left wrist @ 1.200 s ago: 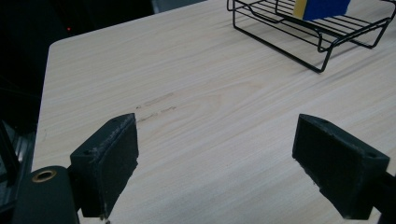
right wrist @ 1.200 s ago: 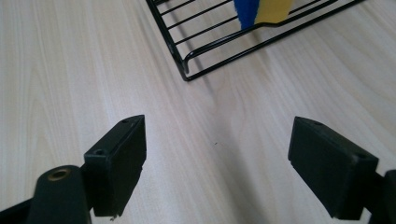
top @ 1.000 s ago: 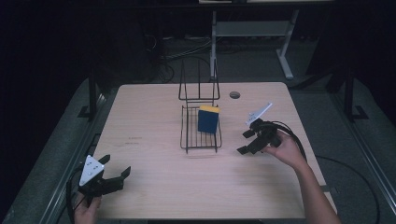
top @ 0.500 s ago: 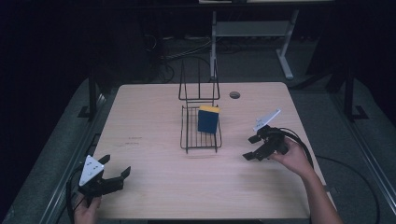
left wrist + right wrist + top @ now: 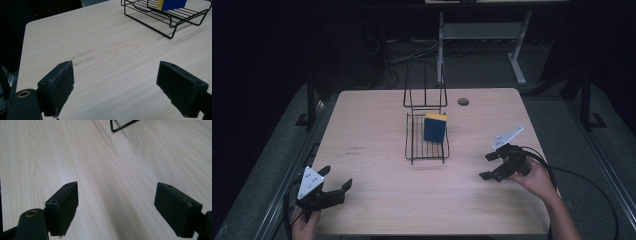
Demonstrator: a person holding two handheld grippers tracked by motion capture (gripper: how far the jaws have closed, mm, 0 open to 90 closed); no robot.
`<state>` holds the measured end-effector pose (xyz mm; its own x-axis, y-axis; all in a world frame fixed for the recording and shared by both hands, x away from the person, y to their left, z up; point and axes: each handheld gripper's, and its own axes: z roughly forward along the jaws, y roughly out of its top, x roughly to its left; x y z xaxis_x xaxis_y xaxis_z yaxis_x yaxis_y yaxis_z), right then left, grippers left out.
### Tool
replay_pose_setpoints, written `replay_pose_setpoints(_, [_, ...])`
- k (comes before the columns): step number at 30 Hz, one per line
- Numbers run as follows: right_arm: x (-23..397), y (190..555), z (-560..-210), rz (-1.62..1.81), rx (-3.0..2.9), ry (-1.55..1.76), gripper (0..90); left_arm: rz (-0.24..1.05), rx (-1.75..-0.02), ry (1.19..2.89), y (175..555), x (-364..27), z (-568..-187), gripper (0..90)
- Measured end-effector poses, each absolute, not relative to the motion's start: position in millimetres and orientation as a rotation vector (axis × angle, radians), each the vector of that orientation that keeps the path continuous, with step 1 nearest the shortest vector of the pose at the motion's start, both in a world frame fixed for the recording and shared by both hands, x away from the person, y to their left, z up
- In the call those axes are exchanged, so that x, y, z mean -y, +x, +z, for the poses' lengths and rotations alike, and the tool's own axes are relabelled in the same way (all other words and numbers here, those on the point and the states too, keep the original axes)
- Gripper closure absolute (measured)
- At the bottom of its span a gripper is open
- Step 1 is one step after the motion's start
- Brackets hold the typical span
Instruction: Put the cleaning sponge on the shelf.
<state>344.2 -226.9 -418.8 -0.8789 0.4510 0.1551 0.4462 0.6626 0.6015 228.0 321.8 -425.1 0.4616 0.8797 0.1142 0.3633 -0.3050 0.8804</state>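
Observation:
A blue and yellow block (image 5: pixel 435 128) leans inside the low tray of a black wire rack (image 5: pixel 426 145) at the middle of the wooden table (image 5: pixel 377 125). In the left gripper view the block (image 5: pixel 172 3) and rack (image 5: pixel 170 18) lie far ahead at the top right. My left gripper (image 5: pixel 336 181) rests open at the table's front left corner, nothing between its jaws (image 5: pixel 116 87). My right gripper (image 5: pixel 490 165) hovers open over the right side of the table, a short way right of the rack, empty too (image 5: pixel 116 207). A corner of the rack (image 5: pixel 120 126) lies ahead of it.
The rack's tall wire back (image 5: pixel 425 90) rises behind the tray. A small round grommet (image 5: pixel 463 101) sits in the table near its far edge. Cables trail from both grippers. Dark floor and a metal desk frame (image 5: pixel 482 35) lie beyond the table.
My right gripper has drawn back from the rack, moving toward the front right of the table and lower. The left gripper has stayed put.

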Motion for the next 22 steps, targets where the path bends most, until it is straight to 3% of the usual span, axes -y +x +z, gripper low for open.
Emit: replay_pose_setpoints(22, [248,297,-442,1.111,-2.808,0.809,18.9,0.785,-1.041,1.869,228,-321,-425,13.9])
